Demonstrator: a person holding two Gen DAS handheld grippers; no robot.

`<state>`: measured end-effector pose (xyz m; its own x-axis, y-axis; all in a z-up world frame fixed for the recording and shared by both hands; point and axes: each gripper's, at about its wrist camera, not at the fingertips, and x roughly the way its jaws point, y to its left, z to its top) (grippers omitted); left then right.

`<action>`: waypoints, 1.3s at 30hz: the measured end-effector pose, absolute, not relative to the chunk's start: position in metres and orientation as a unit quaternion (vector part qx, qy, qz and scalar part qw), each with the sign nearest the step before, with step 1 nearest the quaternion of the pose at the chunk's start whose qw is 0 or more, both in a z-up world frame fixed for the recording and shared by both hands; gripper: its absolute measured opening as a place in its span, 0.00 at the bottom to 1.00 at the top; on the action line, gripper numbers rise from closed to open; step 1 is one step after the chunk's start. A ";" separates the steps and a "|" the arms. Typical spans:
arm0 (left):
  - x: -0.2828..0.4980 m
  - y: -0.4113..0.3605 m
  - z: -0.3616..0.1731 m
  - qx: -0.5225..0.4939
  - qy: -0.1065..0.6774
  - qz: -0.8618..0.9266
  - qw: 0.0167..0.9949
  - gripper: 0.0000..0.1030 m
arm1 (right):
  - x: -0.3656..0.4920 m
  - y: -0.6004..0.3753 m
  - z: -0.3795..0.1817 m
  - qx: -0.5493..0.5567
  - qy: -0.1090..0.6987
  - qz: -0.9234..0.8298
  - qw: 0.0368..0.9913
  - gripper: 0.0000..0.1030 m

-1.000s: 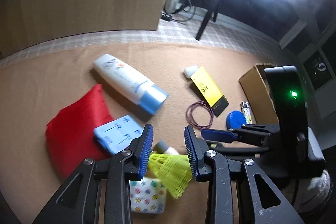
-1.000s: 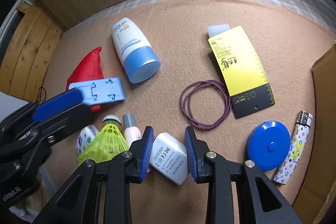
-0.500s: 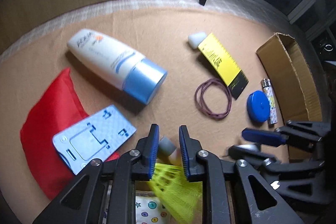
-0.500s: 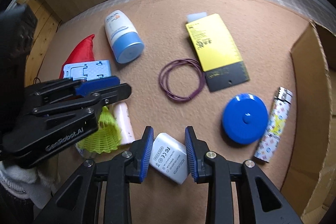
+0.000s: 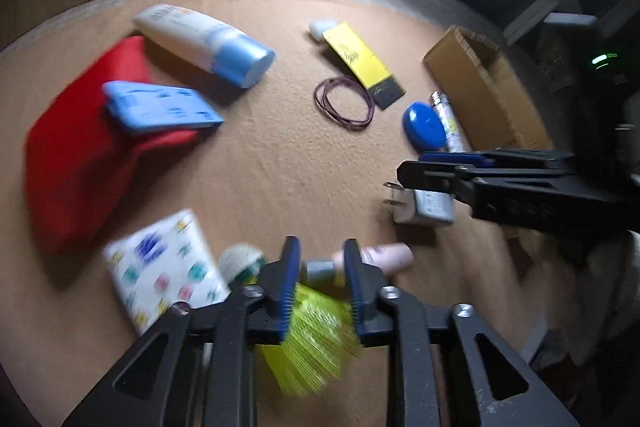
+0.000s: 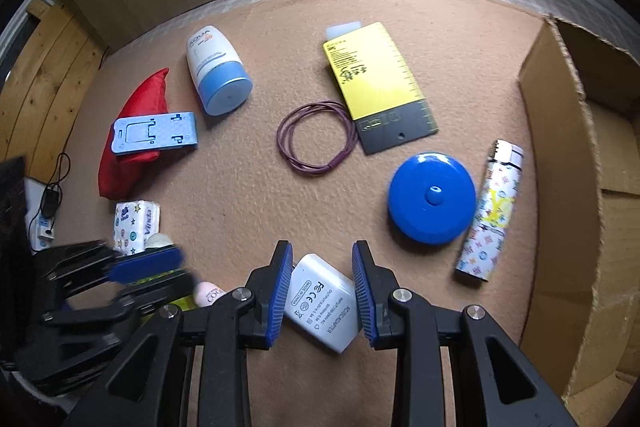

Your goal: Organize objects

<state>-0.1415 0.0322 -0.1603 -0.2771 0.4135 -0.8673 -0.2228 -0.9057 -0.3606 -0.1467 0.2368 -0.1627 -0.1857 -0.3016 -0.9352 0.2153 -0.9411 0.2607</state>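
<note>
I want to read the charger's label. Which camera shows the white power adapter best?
The right wrist view: the white power adapter lies sharp between the right gripper fingers, its printed face up and readable. The left wrist view shows the adapter blurred, side-on, its prongs visible, partly hidden by the right gripper.

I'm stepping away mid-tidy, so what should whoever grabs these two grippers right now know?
Left gripper: jaws just opening, yellow shuttlecock between them; grip unclear.
Right gripper: closed on the white power adapter.
Cardboard box stands at the right; nothing shows in its visible part.
Not yet boxed, lying on the mat: sunscreen tube, blue tape measure, lighter, hair ties, yellow card, tissue pack.
</note>
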 end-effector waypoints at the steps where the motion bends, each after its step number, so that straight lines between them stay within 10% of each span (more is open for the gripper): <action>1: -0.133 0.022 -0.151 -0.553 -0.092 0.805 0.192 0.41 | -0.144 0.238 -0.160 0.612 -0.038 -0.772 0.167 0.27; 39: -0.097 -0.015 -0.160 -0.555 -0.068 0.806 0.197 0.57 | -0.100 0.209 -0.154 0.615 -0.164 -0.724 0.265 0.31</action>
<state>-0.0970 -0.0152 -0.1597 -0.3071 0.3926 -0.8669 -0.2409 -0.9134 -0.3283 -0.1000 0.2087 -0.1544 -0.1037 -0.5858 -0.8038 0.1819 -0.8057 0.5637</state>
